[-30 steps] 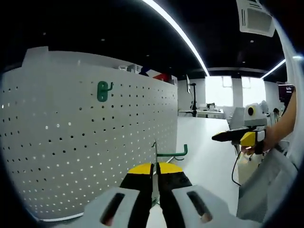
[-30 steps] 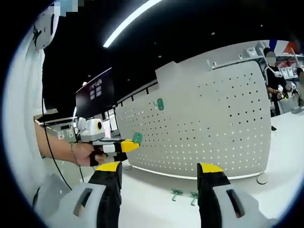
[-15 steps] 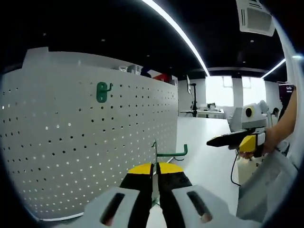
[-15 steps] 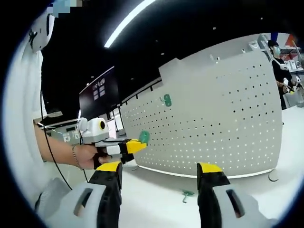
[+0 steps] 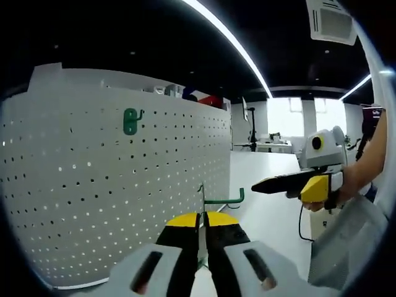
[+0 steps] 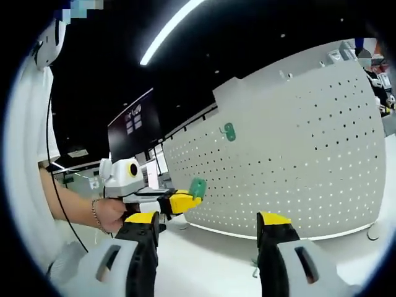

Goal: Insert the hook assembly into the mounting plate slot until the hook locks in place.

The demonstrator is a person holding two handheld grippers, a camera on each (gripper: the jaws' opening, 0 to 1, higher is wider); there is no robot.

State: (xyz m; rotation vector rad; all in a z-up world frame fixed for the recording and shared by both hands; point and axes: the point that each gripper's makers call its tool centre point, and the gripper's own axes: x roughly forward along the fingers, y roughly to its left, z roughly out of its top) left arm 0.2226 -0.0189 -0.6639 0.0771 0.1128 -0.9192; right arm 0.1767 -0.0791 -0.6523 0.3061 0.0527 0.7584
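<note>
A white pegboard mounting plate (image 5: 111, 185) stands upright on the white table, and it also spans the right gripper view (image 6: 297, 167). One green hook (image 5: 131, 121) hangs high on it (image 6: 229, 130). My left gripper (image 5: 202, 220) is shut on a green hook assembly (image 5: 224, 199), held just off the plate's right end. In the right gripper view that left gripper (image 6: 170, 202) comes in from the left with the green hook (image 6: 197, 187) at its tip, short of the plate. My right gripper (image 6: 207, 220) is open and holds nothing; it also appears at the right of the left gripper view (image 5: 291, 182).
White table (image 6: 204, 272) runs along the foot of the plate, with a small green piece (image 6: 254, 265) lying on it. A person's hand and arm (image 6: 93, 213) hold the left gripper. A dark wall screen (image 6: 133, 127) hangs behind.
The right gripper has moved leftward in the left gripper view, closer to the held hook. In the right gripper view the left gripper and its hook sit nearer the centre and larger.
</note>
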